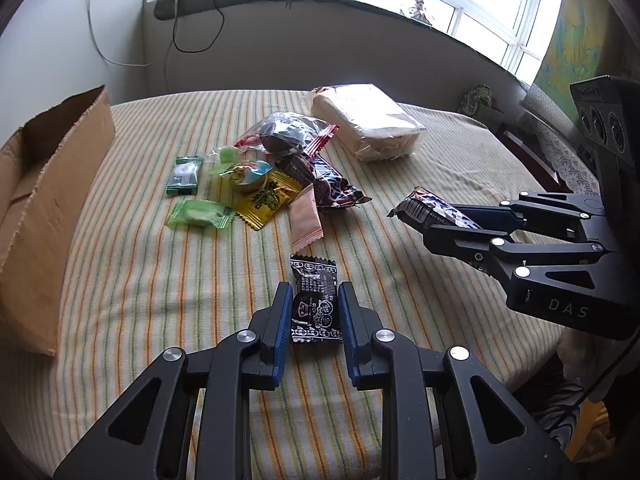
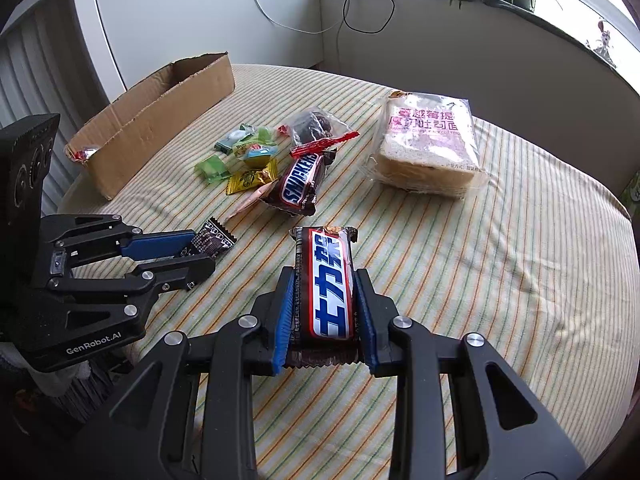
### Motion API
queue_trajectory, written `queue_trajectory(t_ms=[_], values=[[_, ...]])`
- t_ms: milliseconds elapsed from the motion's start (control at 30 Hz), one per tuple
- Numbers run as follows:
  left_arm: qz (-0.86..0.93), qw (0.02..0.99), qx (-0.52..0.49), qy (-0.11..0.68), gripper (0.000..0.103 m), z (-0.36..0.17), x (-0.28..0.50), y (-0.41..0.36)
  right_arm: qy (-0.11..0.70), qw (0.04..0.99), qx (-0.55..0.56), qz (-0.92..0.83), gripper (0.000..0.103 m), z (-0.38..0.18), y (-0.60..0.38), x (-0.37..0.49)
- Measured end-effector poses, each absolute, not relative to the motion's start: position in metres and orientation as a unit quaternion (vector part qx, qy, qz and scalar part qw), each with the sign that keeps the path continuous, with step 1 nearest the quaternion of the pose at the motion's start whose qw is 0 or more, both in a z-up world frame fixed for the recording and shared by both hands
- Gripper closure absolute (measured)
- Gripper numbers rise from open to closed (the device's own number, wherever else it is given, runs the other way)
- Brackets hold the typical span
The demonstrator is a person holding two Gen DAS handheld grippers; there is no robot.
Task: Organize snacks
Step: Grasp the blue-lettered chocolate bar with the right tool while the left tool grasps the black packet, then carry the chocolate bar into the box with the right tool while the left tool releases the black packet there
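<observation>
My left gripper (image 1: 315, 300) is shut on a small black candy packet (image 1: 314, 280), pinched by its sides just above the striped tablecloth (image 1: 140, 300). In the right wrist view the same gripper (image 2: 202, 252) comes in from the left with the black packet (image 2: 214, 240) sticking out of it. My right gripper (image 2: 325, 276) is shut on a brown Snickers-style bar (image 2: 326, 256) with white lettering, held lengthwise. From the left wrist view, that right gripper (image 1: 440, 226) sits at the right with the bar (image 1: 424, 208) in it. An open cardboard box (image 1: 52, 200) stands at the left.
A heap of small wrapped sweets (image 1: 240, 184) and a second Snickers bar (image 2: 300, 184) lie mid-table. A bagged loaf of sliced bread (image 2: 428, 144) lies behind them. Something red (image 2: 82, 155) shows inside the box (image 2: 160, 120). The round table's edge curves close on the right.
</observation>
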State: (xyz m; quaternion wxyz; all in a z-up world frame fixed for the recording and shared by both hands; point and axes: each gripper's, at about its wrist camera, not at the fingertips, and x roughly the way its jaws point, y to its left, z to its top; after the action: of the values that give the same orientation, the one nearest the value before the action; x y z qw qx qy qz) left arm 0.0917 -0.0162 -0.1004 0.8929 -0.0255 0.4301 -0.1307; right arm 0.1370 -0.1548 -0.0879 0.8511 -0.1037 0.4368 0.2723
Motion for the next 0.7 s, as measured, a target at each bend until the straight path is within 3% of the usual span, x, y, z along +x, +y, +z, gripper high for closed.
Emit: queue_trajectory(t_ms=[233,700], values=[[-0.135,0.888,0.042,0.437,0.082,-0.101,0.095,-0.03,0.433,0.855,-0.095,0.269,0.073,-0.085,-0.159,0.137],[-0.127,0.906,-0.044,0.4,0.083,-0.075,0.09,0.005,0.407,0.866,-0.08,0.28,0.073,-0.056,-0.144,0.143]])
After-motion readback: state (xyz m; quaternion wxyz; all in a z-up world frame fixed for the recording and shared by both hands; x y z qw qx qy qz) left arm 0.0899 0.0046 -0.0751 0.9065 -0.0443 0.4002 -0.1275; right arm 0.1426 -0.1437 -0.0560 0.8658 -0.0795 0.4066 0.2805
